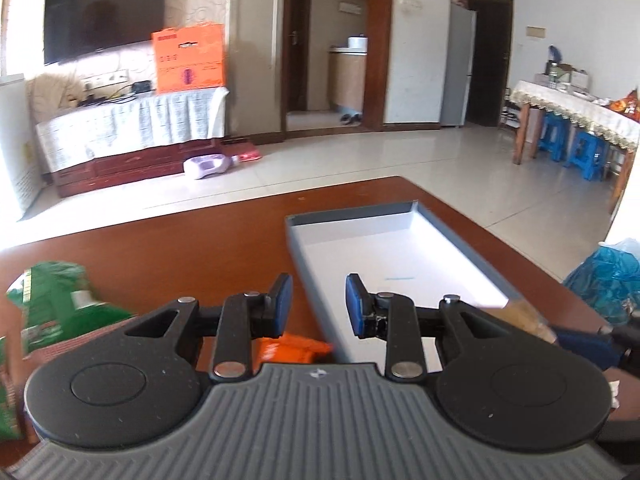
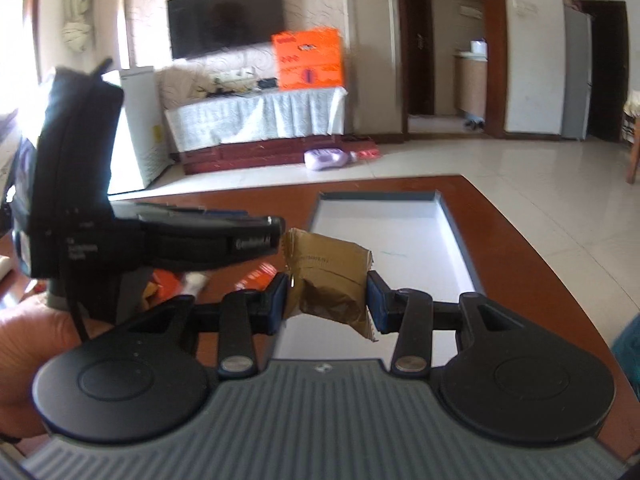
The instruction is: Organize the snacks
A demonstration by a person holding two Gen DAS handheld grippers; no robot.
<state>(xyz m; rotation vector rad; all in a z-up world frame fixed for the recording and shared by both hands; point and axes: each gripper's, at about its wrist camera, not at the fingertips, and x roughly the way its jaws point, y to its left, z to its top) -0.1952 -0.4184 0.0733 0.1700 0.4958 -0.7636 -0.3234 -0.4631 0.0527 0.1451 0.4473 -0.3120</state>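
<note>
While the table carries loose snacks on its left side, the sorting is, by my reading, at an early stage: the grey tray (image 1: 400, 248) holds nothing visible, so first deposit appears pending. Far left in left-wrist view, a green snack bag (image 1: 56, 300) lies near the table edge, blurred; label unreadable. Next along, an orange packet (image 1: 288, 350) sits on the wood just beside the tray's near-left corner, partly hidden under the left gripper (image 1: 318, 306). That gripper's fingers stand parted w/ nothing between them, pointing over the tray's left wall, probably kept free for the next pick. Moving right, right-wrist view shows the left unit from outside, w/ a hand (image 2: 24, 360) at frame edge, and more orange/red wrappers (image 2: 256, 276) on the table below it. Right gripper (image 2: 328, 300) is clamped on a brown snack packet (image 2: 332, 280), both pads pressing its sides, packet crumpled and lifted clear of the surface, above the tray's near end. Grip across the packet's width looks adequate for a short carry; release over the tray seems the likely intent. Far right, a blue plastic bag (image 1: 608, 276) sits at the table's edge, contents not discernible.
</note>
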